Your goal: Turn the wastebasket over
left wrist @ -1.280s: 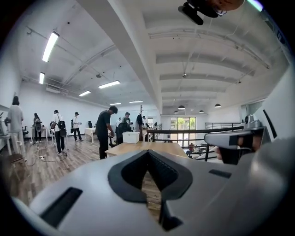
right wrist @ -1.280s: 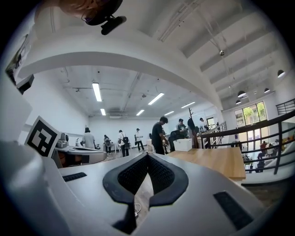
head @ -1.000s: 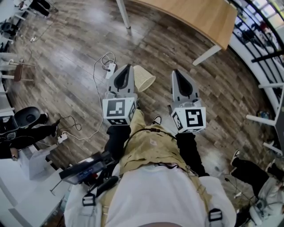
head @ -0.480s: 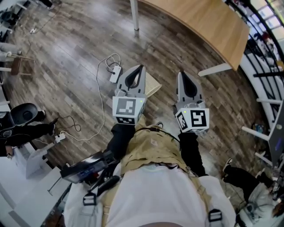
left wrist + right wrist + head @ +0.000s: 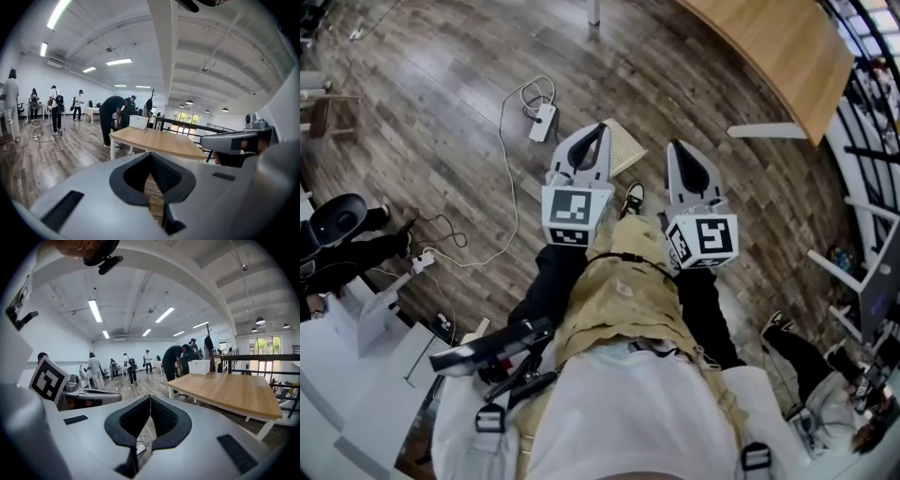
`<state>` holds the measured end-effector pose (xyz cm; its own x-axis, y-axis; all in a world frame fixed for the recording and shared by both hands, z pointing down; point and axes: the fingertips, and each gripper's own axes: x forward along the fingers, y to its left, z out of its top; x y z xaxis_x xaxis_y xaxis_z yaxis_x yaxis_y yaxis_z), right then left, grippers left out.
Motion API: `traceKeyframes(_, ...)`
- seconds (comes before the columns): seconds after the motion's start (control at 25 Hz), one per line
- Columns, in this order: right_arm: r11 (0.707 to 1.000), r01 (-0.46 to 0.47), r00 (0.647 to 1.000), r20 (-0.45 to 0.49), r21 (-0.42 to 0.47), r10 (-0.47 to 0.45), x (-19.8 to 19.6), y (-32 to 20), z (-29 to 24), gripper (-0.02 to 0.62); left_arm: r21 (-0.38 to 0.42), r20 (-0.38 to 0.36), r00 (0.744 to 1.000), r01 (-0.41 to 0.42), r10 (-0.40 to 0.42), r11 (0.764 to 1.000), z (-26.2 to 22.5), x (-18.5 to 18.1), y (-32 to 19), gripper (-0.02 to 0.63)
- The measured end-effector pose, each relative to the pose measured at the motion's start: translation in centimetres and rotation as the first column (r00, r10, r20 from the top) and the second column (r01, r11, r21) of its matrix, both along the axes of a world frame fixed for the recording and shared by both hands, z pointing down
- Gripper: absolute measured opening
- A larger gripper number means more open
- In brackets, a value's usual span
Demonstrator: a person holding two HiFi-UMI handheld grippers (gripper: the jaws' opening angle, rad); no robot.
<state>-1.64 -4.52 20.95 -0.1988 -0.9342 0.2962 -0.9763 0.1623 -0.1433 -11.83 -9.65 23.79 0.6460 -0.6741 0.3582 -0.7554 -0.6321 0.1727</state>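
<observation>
Cream mesh wastebasket [image 5: 625, 150] is seen tipped over, partly hidden behind left gripper [image 5: 599, 131]. Left gripper and right gripper [image 5: 675, 148] are closed, empty.

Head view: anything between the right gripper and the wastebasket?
Only bare wood floor, per the head view. The wastebasket sits just left of the right gripper, partly hidden by the left gripper.

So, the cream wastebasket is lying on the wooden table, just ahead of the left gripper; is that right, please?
Not quite: the cream wastebasket lies on the wood floor, not on the wooden table. The head view shows it there, just ahead of the left gripper.
</observation>
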Motion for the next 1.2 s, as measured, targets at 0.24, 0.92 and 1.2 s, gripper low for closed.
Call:
traceKeyframes(0.24, 0.985, 0.096, 0.995, 0.017, -0.147, -0.094, 0.7, -1.0, 6.3, 0.021, -0.104, 0.039, 0.999, 0.014, -0.010, 0.994, 5.8, 2.6, -0.1, 0.002)
traceKeyframes(0.92, 0.790, 0.173, 0.975, 0.216, -0.589, -0.053, 0.2, 3.5, 36.3, 0.023, -0.549, 0.214, 0.976, 0.080, 0.048, 0.832, 34.4, 3.5, 7.4, 0.002)
traceKeyframes(1.2, 0.713, 0.189, 0.969, 0.247, -0.675, -0.023, 0.1, 4.1, 47.2, 0.023, -0.615, 0.223, 0.971, 0.070, 0.088, 0.785, 42.9, 2.5, 9.5, 0.002)
